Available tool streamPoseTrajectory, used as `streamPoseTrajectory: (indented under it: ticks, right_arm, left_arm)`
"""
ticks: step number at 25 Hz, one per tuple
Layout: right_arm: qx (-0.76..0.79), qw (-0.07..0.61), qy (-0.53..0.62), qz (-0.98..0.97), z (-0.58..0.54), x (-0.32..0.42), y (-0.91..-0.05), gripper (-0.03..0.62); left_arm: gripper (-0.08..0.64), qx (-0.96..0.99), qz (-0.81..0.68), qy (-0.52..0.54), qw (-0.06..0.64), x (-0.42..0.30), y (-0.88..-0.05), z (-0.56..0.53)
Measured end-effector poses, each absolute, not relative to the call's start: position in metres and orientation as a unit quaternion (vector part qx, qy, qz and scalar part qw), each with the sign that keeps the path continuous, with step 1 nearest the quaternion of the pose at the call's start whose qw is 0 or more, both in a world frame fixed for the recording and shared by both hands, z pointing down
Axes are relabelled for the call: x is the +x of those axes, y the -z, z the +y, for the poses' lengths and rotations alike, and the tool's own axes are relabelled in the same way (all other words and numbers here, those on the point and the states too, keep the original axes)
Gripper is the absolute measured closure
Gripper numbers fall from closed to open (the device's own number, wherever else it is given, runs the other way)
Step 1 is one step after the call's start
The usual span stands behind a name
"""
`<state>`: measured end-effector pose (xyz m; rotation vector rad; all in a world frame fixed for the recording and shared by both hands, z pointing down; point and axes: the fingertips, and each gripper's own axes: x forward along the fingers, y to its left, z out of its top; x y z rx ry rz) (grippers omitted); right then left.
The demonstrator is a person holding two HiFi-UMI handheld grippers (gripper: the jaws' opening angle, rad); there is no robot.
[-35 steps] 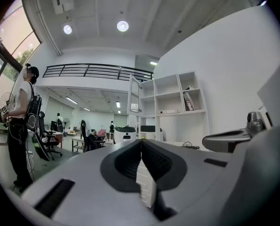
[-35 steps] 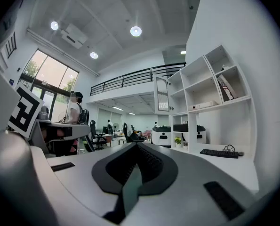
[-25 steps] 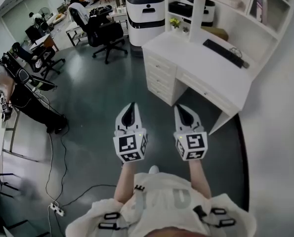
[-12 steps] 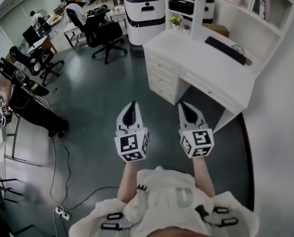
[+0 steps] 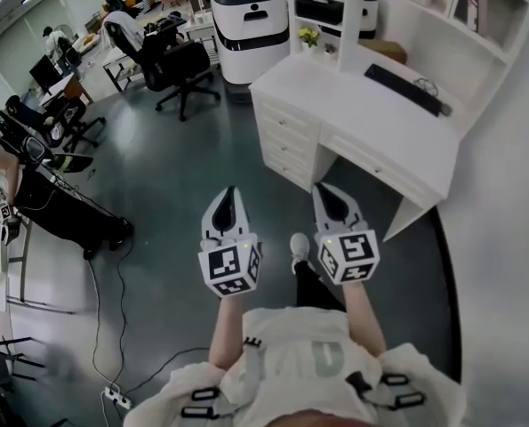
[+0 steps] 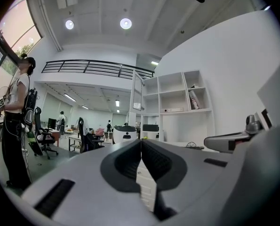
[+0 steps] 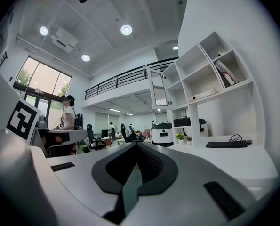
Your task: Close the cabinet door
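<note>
Left gripper (image 5: 229, 194) and right gripper (image 5: 323, 190), jaws pressed together and empty, point level toward the white desk (image 5: 362, 118), well short of the cabinet door (image 7: 157, 89) standing open high above it.

**Head view:** set high above the person, facing steeply down onto the left gripper (image 5: 229, 198), the right gripper (image 5: 329, 196) and the floor (image 5: 166, 185). The white tabletop (image 5: 362, 105) lies ahead at upper right.

**Left gripper view and right gripper view:** set low and level, each looking along its own jaws from just behind them.

**Shared:** all three views take in the tabletop and the shelves (image 7: 196, 74) above it. Both gripper views show the cabinet door (image 7: 157, 88).
</note>
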<state>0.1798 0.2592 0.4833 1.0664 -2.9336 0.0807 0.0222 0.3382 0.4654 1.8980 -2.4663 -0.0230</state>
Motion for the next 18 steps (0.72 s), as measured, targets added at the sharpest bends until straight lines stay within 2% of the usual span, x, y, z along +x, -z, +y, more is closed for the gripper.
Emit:
streamPoseTrajectory:
  ticks: [7,18]
  right_arm:
    - [0.329,-0.003,-0.023,-0.944,0.19,0.147,-0.489,0.589]
    - [0.323,0.002,-0.035,-0.946,0.028,0.084,-0.477,0.589]
  left_arm:
    - [0.555,0.616,-0.787,-0.003,0.005,0.004,-0.473,0.27]
    - [0.555,0.601,-0.799,-0.021,0.014,-0.066,-0.462,0.114]
